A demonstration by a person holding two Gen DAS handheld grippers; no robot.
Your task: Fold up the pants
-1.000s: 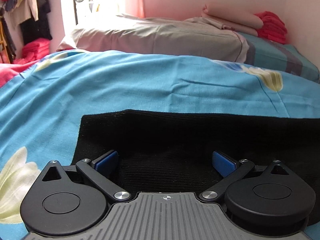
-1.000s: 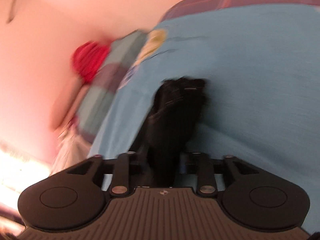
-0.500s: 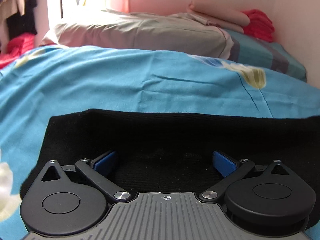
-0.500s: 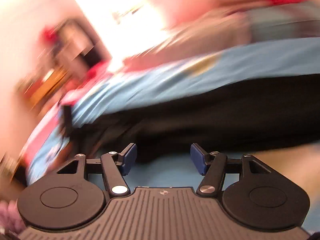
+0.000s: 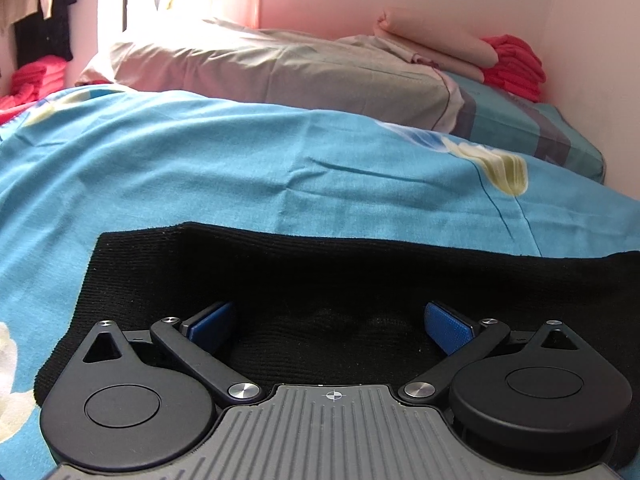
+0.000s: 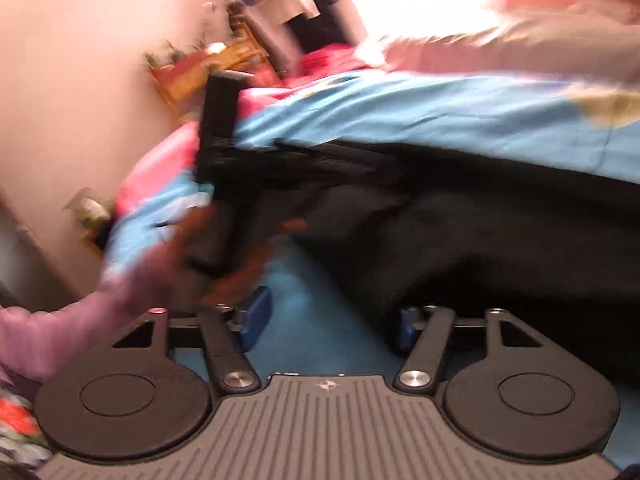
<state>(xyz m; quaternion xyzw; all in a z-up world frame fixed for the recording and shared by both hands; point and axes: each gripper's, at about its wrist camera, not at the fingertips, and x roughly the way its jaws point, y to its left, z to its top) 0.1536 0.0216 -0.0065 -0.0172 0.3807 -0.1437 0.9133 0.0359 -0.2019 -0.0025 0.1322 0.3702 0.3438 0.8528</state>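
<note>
On the blue floral bedsheet (image 5: pixel 280 168), both grippers' fingers (image 5: pixel 448 330) gape empty over black knit pants (image 5: pixel 360 280), whose loose fold may slip.

A grey pillow (image 5: pixel 280 72) lies beyond the blue floral bedsheet (image 5: pixel 240 168).

black knit pants (image 5: pixel 320 276) lying flat across blue bedsheet (near edge bunched, right wrist view blurred)

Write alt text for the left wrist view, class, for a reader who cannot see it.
The open left gripper hovers low over black pants spread flat on a blue floral bedsheet, blue pads wide apart. Behind lie a grey pillow and folded red clothes.
</note>
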